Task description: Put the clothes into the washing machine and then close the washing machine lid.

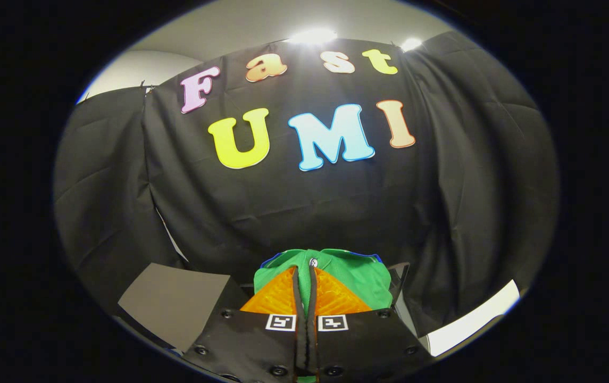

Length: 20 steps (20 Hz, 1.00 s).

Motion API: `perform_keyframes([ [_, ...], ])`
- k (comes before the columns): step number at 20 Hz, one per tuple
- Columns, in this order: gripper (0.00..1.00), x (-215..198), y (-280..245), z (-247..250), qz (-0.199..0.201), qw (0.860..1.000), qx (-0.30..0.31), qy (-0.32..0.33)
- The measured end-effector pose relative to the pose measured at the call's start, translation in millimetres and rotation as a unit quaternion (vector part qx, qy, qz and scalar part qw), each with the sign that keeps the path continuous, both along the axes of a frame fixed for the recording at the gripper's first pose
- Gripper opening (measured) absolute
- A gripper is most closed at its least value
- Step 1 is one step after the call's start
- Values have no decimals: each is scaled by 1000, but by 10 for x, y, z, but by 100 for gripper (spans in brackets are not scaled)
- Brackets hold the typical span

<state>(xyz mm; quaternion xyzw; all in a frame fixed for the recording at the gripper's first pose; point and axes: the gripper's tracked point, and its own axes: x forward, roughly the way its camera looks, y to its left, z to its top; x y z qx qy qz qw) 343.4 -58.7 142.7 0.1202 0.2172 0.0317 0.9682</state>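
The hand-held gripper [305,276] points forward at the black cloth wall [304,202] of the booth; its two orange fingers [277,298] are drawn close together, with only a narrow dark slit between them; a fold of green clothing [360,276] is pinched in that slit, so the gripper is clenched on the garment. The green clothing bunches up around and just beyond the fingertips, with a small white button [313,262] showing at its top edge and a thin blue trim along its rim; it hangs raised in front of the wall. To the left of the fingers, lower down, lies a flat grey panel [176,303]; to the right, a bright white strip [474,319] runs at an angle; what these belong to cannot be told.
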Motion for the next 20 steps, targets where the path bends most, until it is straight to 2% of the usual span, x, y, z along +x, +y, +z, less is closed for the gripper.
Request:
perform_keyframes([
  [20, 1, -76, 105, -1638, 2, 992, 9, 126],
])
